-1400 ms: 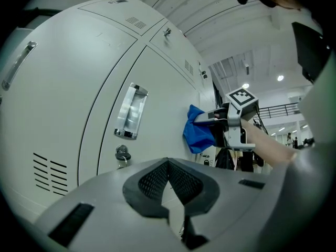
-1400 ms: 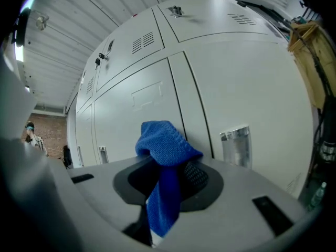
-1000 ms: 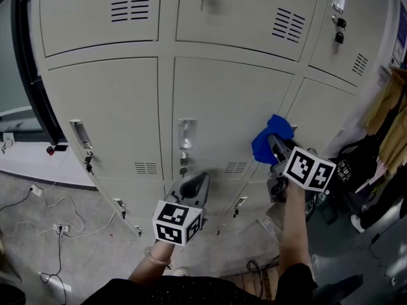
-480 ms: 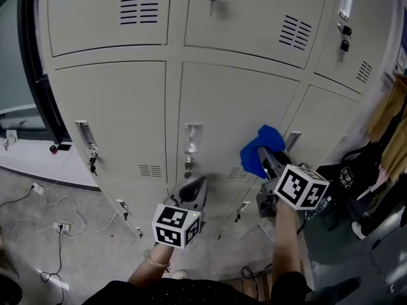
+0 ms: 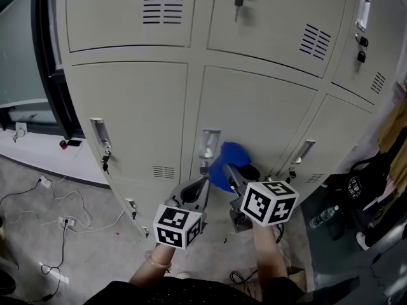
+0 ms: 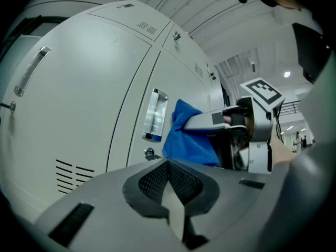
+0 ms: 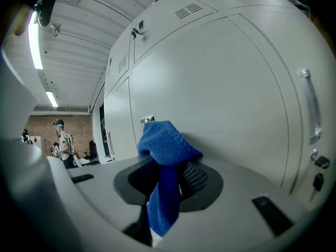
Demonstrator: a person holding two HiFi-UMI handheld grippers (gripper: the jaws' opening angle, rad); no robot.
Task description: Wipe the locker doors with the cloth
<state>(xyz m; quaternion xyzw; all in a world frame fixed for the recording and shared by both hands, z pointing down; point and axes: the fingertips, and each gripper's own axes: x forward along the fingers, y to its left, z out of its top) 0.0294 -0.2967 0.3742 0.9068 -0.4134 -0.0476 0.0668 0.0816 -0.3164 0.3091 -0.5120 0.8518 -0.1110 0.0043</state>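
at the middle locker door (image 5: 261, 107), right gripper (image 5: 232, 173) clamps the cloth (image 5: 224, 162); door face at 12 o'clock off its jaws; left gripper (image 5: 198, 186) closed, empty, at its 8 o'clock

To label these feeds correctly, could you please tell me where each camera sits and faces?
Head view: on the person's head, facing steeply down the locker doors to the floor; both forearms, left claw and right claw show.
Left gripper view: on the left claw, facing along its shut jaws at the doors; the right claw shows.
Right gripper view: on the right claw, facing the doors past jaws clamping the blue cloth.
Shared: head and left gripper views both show the blue cloth by the middle door's handle.
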